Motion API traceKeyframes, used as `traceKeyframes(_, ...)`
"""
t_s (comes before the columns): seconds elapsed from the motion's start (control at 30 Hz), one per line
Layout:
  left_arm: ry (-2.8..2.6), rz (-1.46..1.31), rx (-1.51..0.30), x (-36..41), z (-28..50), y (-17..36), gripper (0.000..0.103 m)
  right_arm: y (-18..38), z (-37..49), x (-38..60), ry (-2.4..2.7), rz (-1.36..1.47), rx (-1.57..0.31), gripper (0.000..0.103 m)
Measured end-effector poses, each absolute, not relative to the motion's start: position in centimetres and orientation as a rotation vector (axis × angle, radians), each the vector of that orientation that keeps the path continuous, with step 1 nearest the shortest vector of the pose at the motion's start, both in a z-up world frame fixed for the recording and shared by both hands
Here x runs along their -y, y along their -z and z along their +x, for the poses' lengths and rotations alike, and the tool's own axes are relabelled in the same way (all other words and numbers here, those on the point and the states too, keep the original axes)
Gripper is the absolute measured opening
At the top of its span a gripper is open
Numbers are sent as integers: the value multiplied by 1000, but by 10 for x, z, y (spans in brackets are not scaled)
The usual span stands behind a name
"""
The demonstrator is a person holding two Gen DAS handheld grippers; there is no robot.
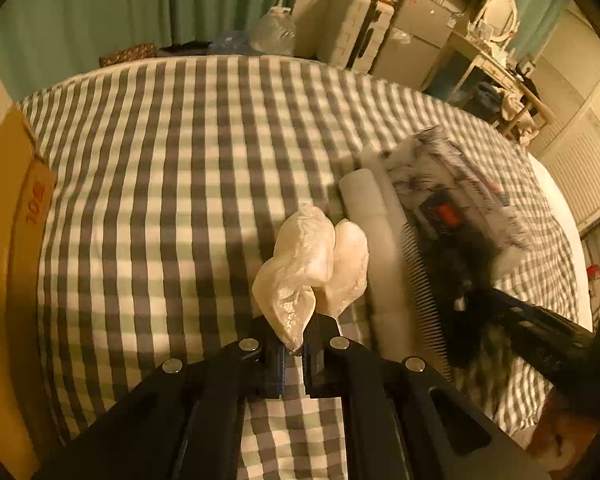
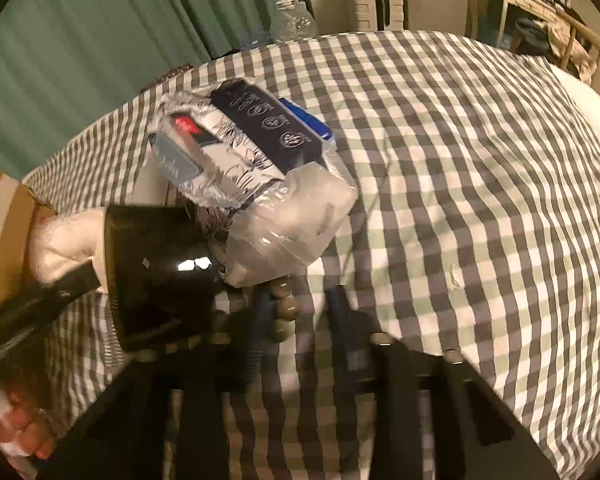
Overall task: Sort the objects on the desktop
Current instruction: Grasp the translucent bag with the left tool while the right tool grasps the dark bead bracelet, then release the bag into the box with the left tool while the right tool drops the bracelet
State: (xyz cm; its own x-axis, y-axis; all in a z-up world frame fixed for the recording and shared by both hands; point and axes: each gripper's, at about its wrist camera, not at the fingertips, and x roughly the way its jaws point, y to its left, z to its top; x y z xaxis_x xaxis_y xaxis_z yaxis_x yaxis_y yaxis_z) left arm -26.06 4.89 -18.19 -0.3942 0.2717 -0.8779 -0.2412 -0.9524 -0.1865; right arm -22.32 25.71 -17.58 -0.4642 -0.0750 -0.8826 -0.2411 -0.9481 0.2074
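My left gripper (image 1: 296,346) is shut on the lower tip of a crumpled white plastic pouch (image 1: 308,256), which stands up over the checked cloth (image 1: 160,184). From the right wrist the same pouch (image 2: 68,240) shows at the far left. My right gripper (image 2: 300,316) points down at the cloth (image 2: 460,200), blurred, its jaws a little apart. A string of grey beads (image 2: 286,308) lies between them, near the left finger. Whether the pads press on the beads I cannot tell. Just ahead lies a clear bag of white stuff (image 2: 300,216).
A pile lies on the cloth: a printed plastic pack (image 2: 236,140) with a dark box and a blue item, a glossy black cylinder (image 2: 160,272), a white roll (image 1: 364,196) and a comb (image 1: 424,292). A cardboard box (image 1: 4,208) borders the left. A person's fingers (image 2: 20,432) show lower left.
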Motion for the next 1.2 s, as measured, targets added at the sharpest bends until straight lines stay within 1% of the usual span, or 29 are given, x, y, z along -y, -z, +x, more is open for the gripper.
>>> traceKeyframes(0.03,-2401,-1497,45,-49,-258,180,5,175,-221,-260,-2563,-1568,-486,15)
traceKeyframes(0.13,-2405,-1479,75,-46,-253,172,5,172,-214,-264,-2578,-1574,-538,12)
traceKeyframes(0.23,-2439,-1438,50,-41,-244,153,5,167,-202,-268,-2587,-1588,-618,12)
traceKeyframes(0.37,-2451,-1370,68,-36,-229,124,5,141,-177,-267,-2628,-1526,-600,11)
traceKeyframes(0.5,-2471,-1320,72,-30,-218,97,5,113,-159,-264,-2679,-1460,-641,11)
traceKeyframes(0.57,-2479,-1287,76,-27,-208,79,5,101,-148,-260,-2699,-1435,-616,11)
traceKeyframes(0.67,-2496,-1251,65,-25,-192,59,5,82,-132,-255,-2727,-1399,-638,11)
traceKeyframes(0.8,-2560,-1245,-59,-22,-171,36,5,49,-113,-240,-2795,-1323,-601,11)
traceKeyframes(0.93,-2585,-1221,-2,-7,-156,16,5,22,-111,-228,-2860,-1265,-582,11)
traceKeyframes(1.03,-2632,-1175,1,4,-143,-5,5,-2,-95,-213,-2914,-1223,-550,11)
traceKeyframes(1.2,-2708,-1094,41,55,-122,-40,5,-37,-88,-176,-3016,-1161,-479,11)
